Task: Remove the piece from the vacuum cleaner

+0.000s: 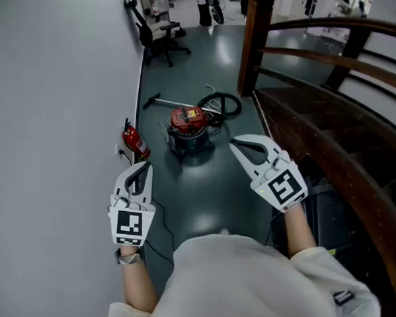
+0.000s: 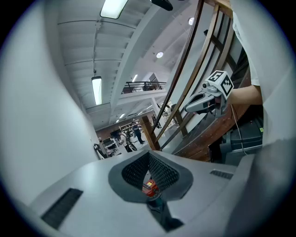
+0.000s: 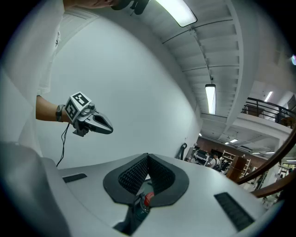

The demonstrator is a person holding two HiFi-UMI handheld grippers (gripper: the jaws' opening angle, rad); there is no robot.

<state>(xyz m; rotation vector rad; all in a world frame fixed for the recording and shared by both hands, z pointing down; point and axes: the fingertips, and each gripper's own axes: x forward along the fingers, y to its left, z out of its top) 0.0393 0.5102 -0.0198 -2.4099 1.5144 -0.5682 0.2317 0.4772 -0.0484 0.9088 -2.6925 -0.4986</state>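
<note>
Vacuum cleaner [image 1: 188,124] on floor [image 1: 203,194]; extinguisher [image 1: 135,142] left, hose [image 1: 225,104] behind.

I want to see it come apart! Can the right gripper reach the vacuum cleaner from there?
Probably not yet. The vacuum cleaner stands on the floor ahead, clear of the right gripper. Nothing blocks the way; stepping closer should do it.

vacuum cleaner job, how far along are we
Done: nothing that shows. The vacuum cleaner stands on the floor ahead, untouched.
In hand: nothing. The left tongs and right tongs are both shut and empty, held well short of it.
Left: everything. Get close, grip the piece and pull it off.
</note>
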